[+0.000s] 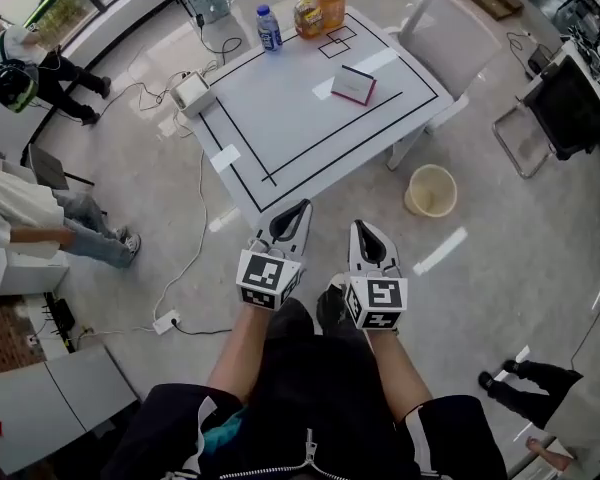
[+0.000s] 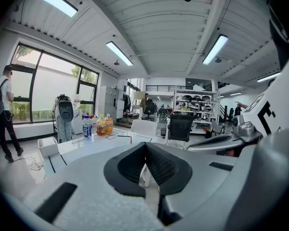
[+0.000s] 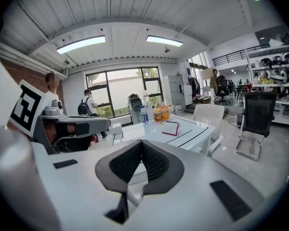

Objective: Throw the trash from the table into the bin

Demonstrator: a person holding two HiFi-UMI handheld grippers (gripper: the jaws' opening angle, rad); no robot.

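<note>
1. The left gripper (image 1: 300,210) and the right gripper (image 1: 362,228) are held side by side just short of the table (image 1: 300,118). Each has its jaws pressed together on nothing.
2. A red-edged booklet (image 1: 353,85) lies on the table, and three bottles (image 1: 307,14) stand at the far edge.
3. The bin (image 1: 432,192) stands on the floor near the table's right side.

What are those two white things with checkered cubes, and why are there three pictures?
No robot here: a person holds hand tongs, the left tongs and the right tongs. One picture comes from a camera on the person's head, looking down; the other two from cameras riding on each pair. Both tongs are closed and empty. Ahead stands a white table with three bottles and a red-edged booklet; a cream bin sits on the floor beside it.
</note>
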